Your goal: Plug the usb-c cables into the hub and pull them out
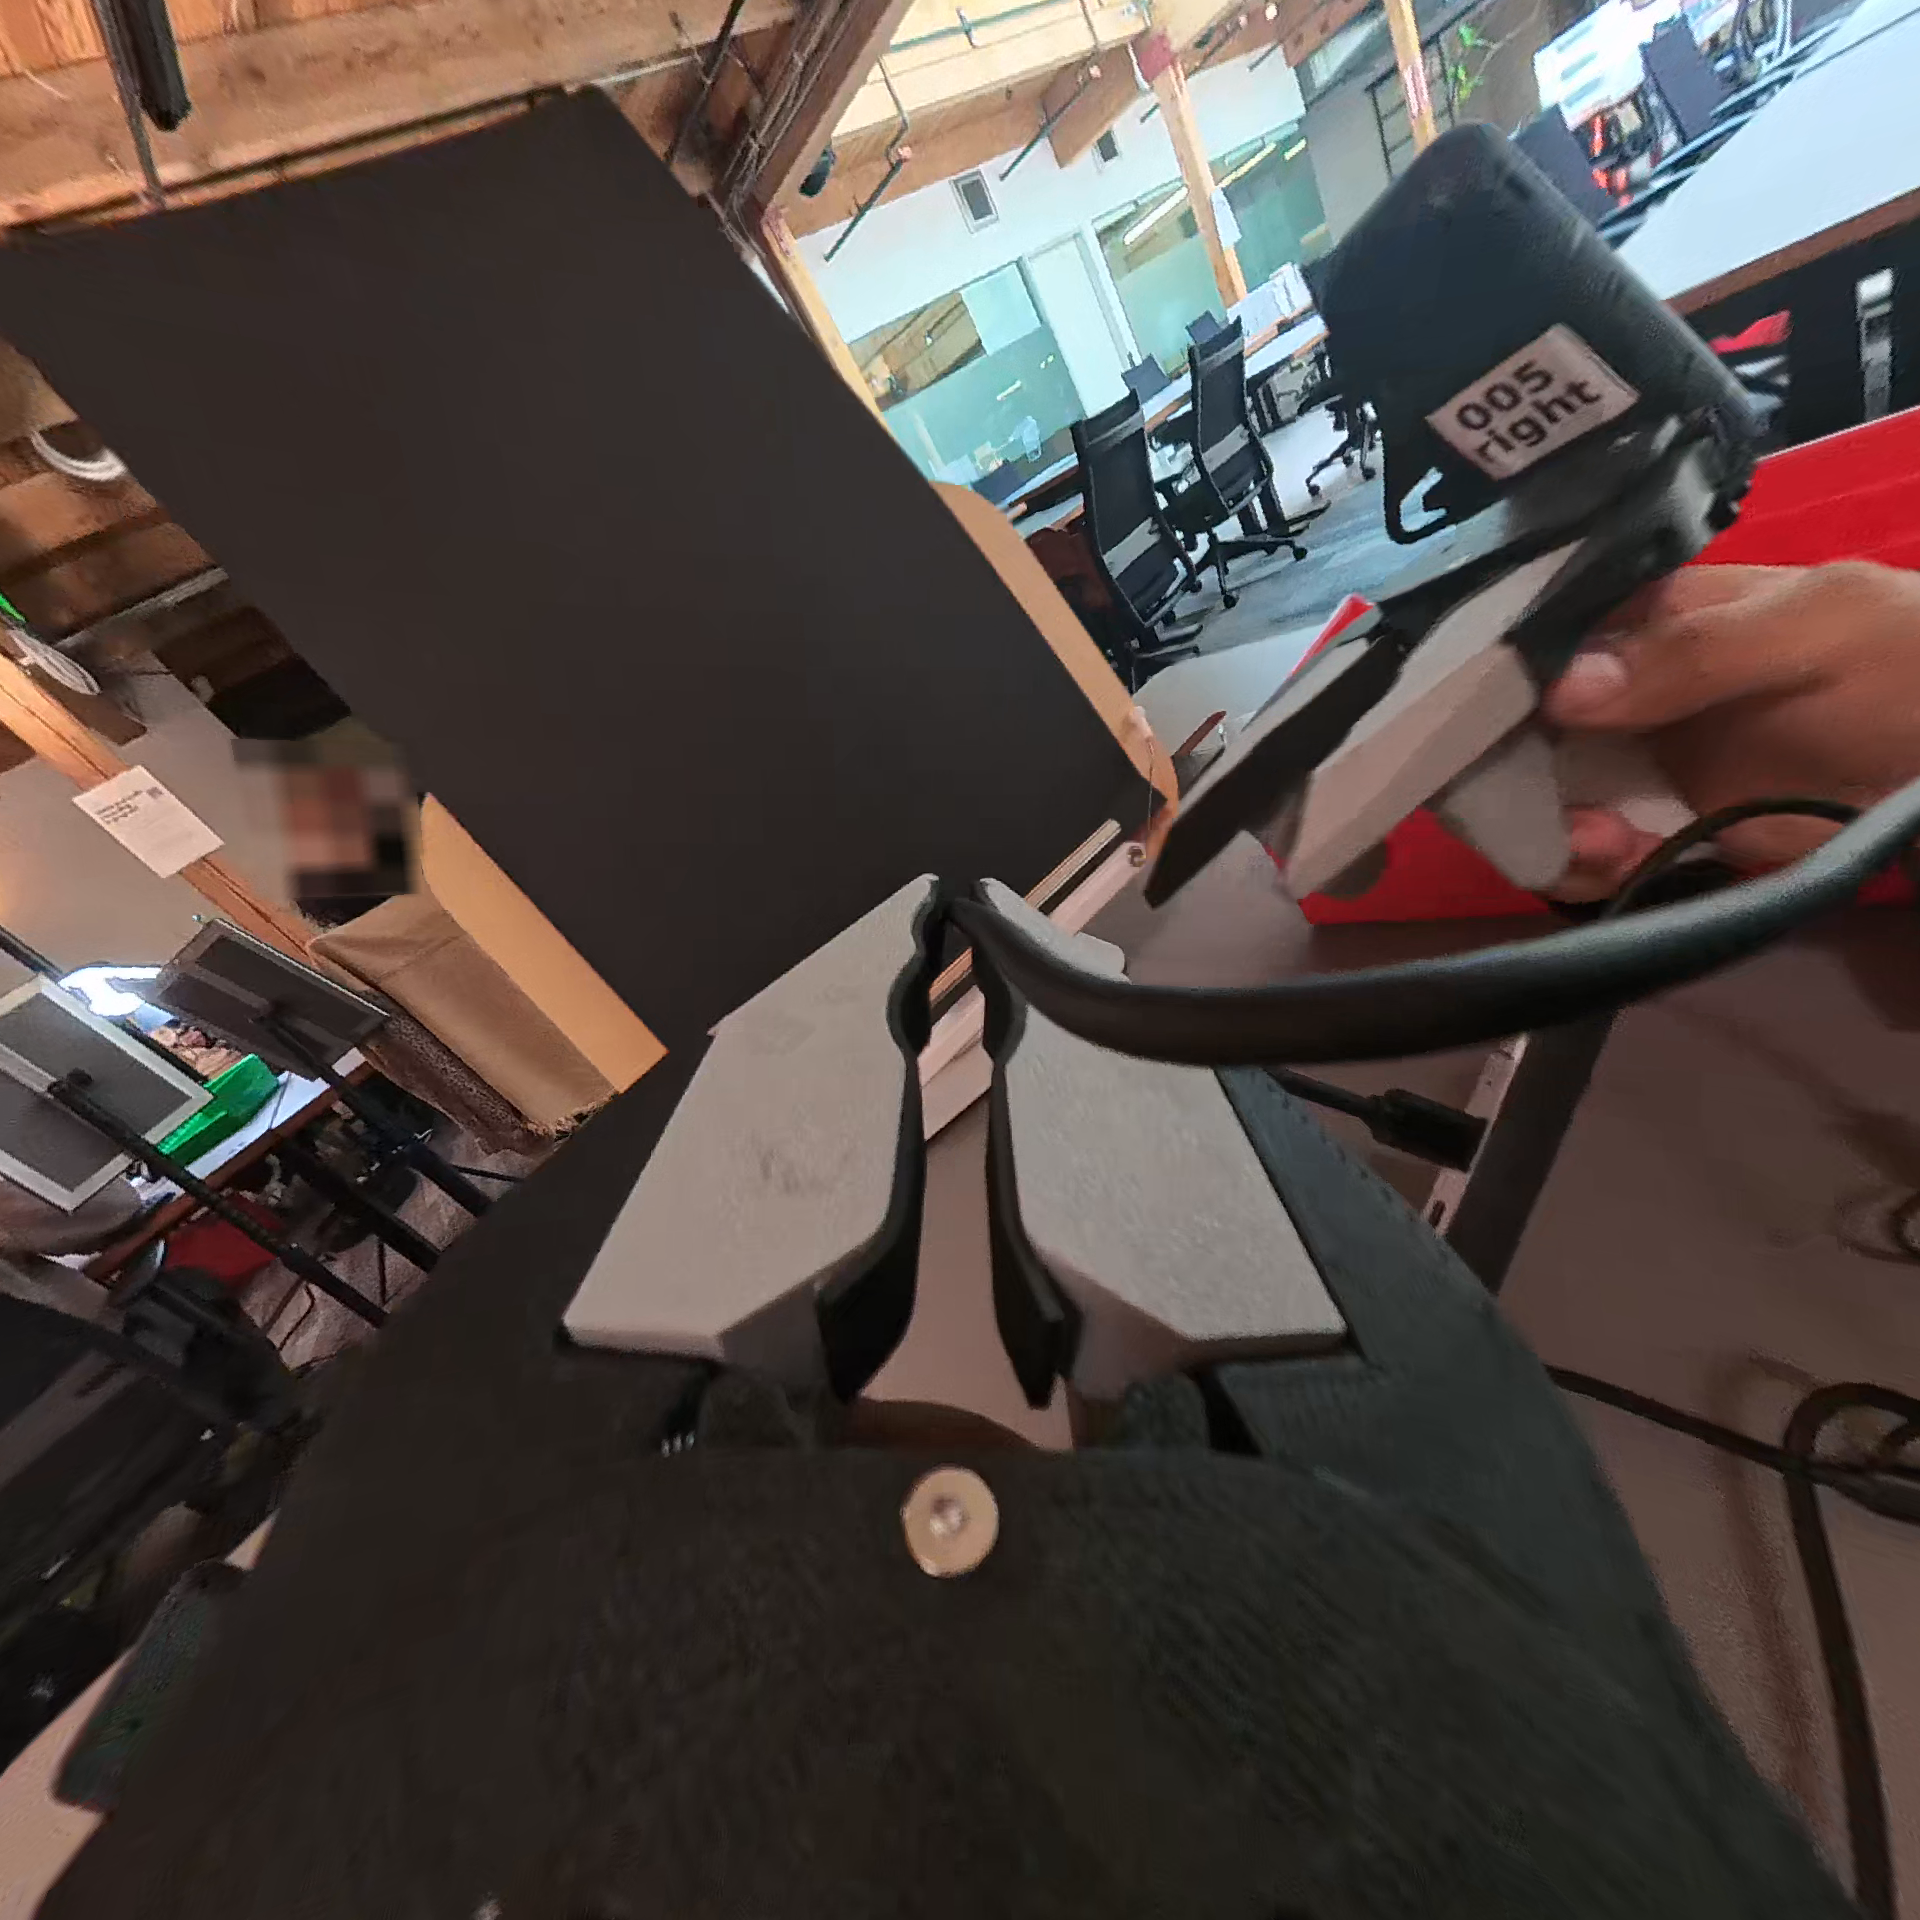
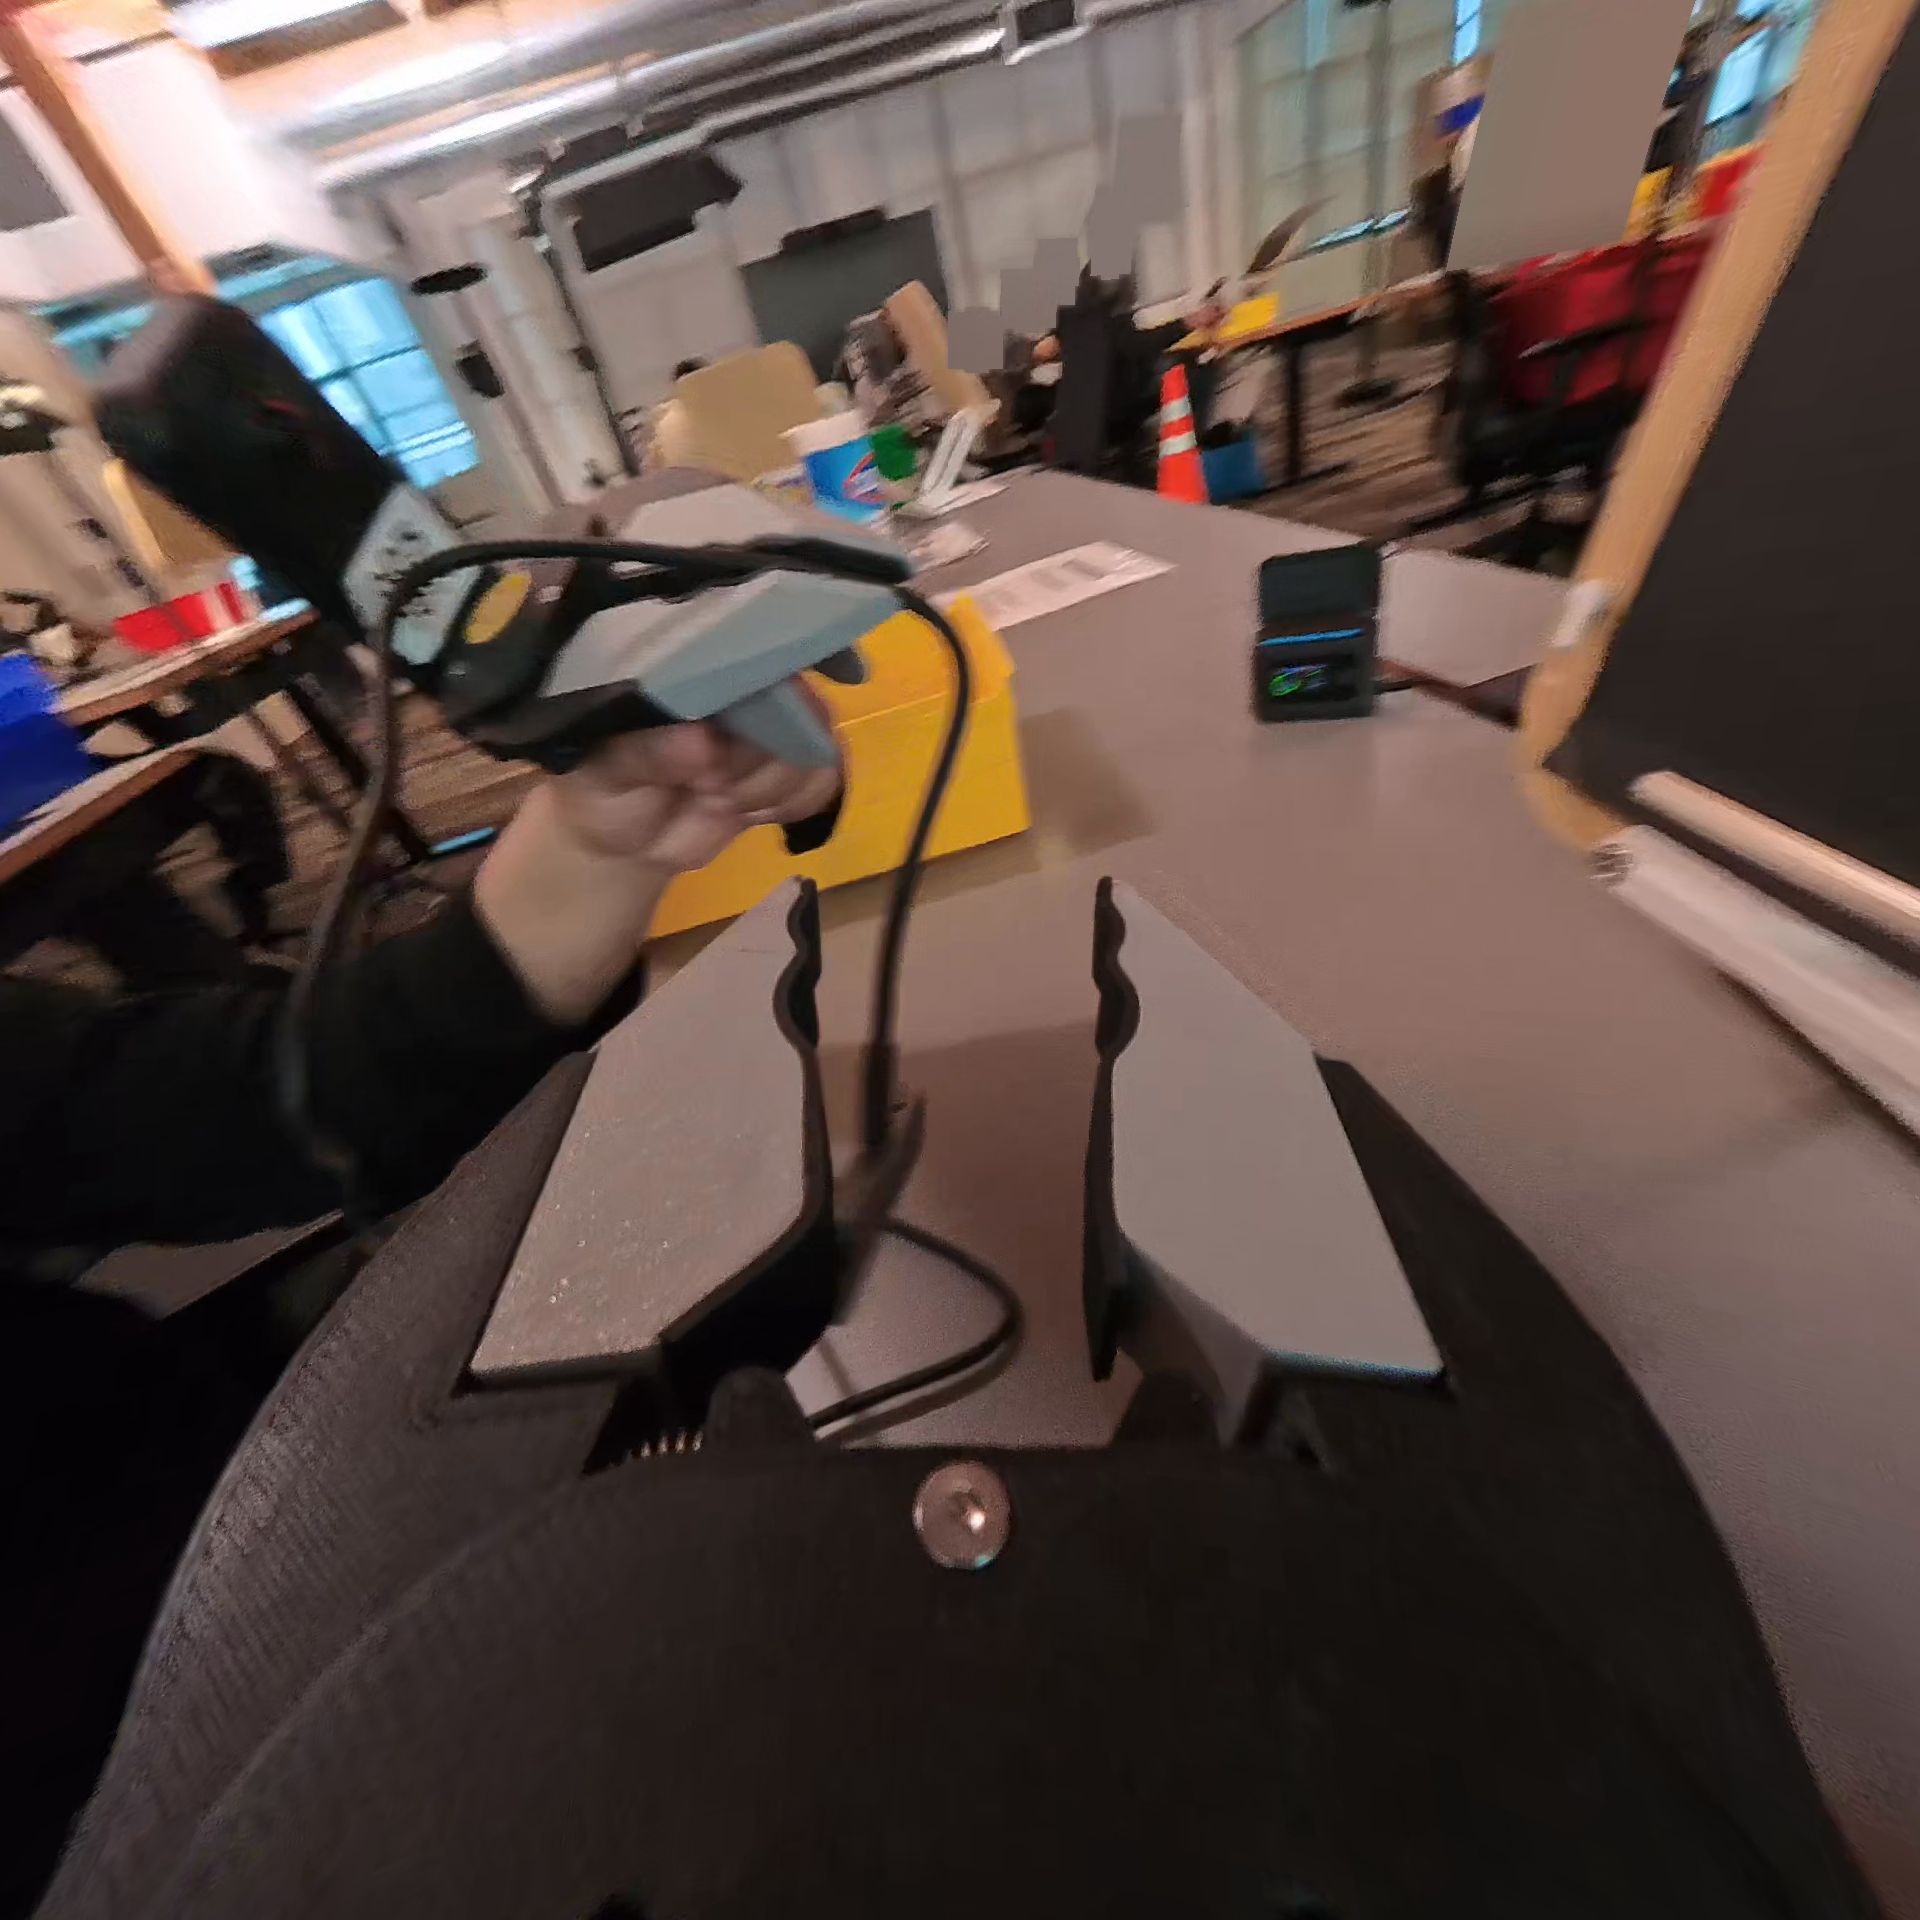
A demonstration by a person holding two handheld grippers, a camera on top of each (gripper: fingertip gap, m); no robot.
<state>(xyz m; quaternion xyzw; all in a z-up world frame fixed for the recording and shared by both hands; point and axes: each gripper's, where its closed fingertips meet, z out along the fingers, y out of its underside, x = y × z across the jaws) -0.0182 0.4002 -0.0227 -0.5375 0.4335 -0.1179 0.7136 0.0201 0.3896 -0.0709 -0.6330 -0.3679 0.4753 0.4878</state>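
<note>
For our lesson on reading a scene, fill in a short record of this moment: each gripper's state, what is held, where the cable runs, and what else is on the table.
left gripper: shut on the black cable, pinched at the fingertips
right gripper: open, holding nothing
cable path: hangs from the left gripper down to a plug near the table, between the right gripper's fingers in the right wrist view
hub: not clearly visible
other items: yellow box, small black device

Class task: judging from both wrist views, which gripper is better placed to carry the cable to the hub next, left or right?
Left. The left gripper is shut on the black cable at its fingertips. The right gripper is open and empty, so it would first have to grasp something. The hub itself is not clearly identifiable.
</note>
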